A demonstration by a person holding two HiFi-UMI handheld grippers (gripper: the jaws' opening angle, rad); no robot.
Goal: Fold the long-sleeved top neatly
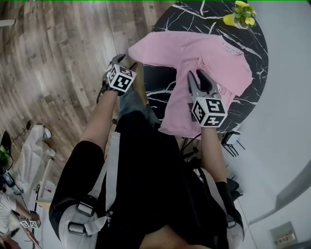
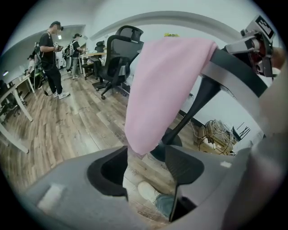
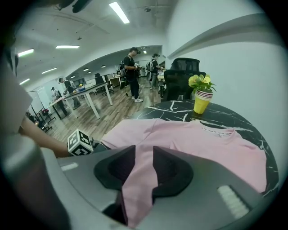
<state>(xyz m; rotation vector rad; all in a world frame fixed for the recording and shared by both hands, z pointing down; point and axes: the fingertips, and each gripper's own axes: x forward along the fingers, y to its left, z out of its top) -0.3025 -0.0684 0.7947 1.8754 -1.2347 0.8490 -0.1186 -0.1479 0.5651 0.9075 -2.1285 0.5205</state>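
Head view: the pink long-sleeved top (image 1: 194,58) lies across the round black table (image 1: 194,14), one sleeve hanging over the rim at 9 o'clock. The left gripper (image 1: 118,62) is at that sleeve's end with its jaws apart, gripping nothing, and bare wooden floor (image 1: 58,58) lies beyond. The right gripper (image 1: 200,80) is clamped on a fold toward the 6 o'clock rim. A flowerpot (image 1: 239,15) stands at 1 o'clock.

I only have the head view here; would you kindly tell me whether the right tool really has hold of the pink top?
Observer: Yes; the right gripper view shows the right tool shut on a fold of the pink top.
Operator: Thank you, and the left tool?
Observer: The left gripper view shows the left tool open. The sleeve hangs off the table, its end at the tool's mouth, not pinched.
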